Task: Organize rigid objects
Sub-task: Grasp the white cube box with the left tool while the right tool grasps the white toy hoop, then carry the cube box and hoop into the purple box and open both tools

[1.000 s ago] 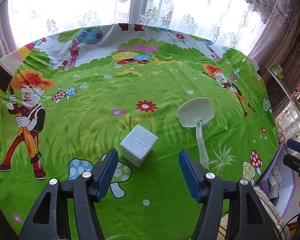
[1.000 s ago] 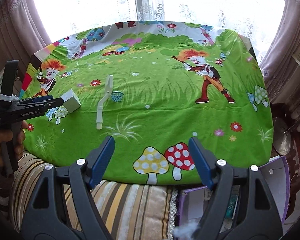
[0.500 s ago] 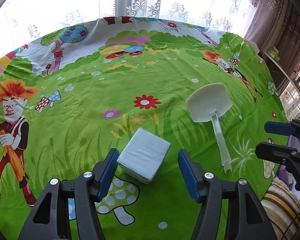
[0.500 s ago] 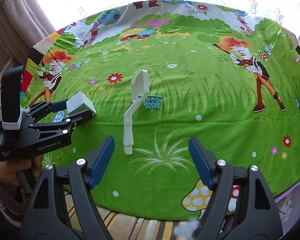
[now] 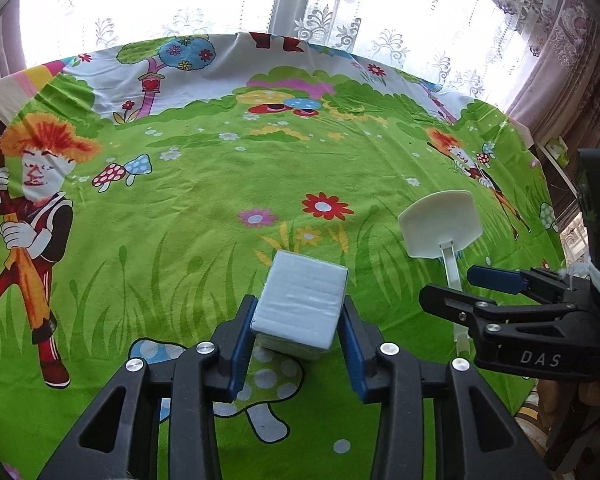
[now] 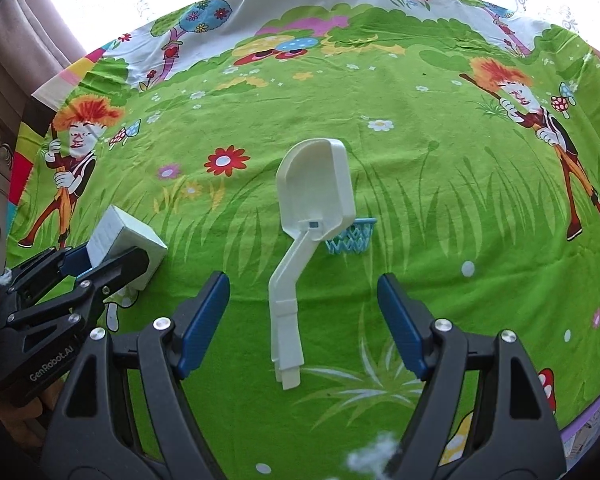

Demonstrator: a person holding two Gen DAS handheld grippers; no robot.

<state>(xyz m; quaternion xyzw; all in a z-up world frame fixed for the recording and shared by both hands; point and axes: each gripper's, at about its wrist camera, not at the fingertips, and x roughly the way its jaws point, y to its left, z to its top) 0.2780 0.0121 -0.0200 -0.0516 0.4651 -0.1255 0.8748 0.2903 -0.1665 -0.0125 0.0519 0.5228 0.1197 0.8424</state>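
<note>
On the green cartoon cloth: pick-up step, both hand-held grippers at work.

Your left hand-held gripper (image 5: 298, 326) is closing its jaws on the white block (image 5: 302, 304); block sits between the blue pads (image 5: 242, 348), which look at or nearly at its sides – can't confirm firm contact yet. Block rests on the cloth (image 5: 204, 208), left of the toy hoop. Your right hand-held gripper (image 6: 302, 320) stands wide, nothing held, w/ the white hoop stand (image 6: 300, 268) lying flat between its fingers, backboard away from you, blue net (image 6: 350, 236) to its right. Next, prob.: finish the squeeze before lifting the block; lower the right one over the thin post, then close.
</note>
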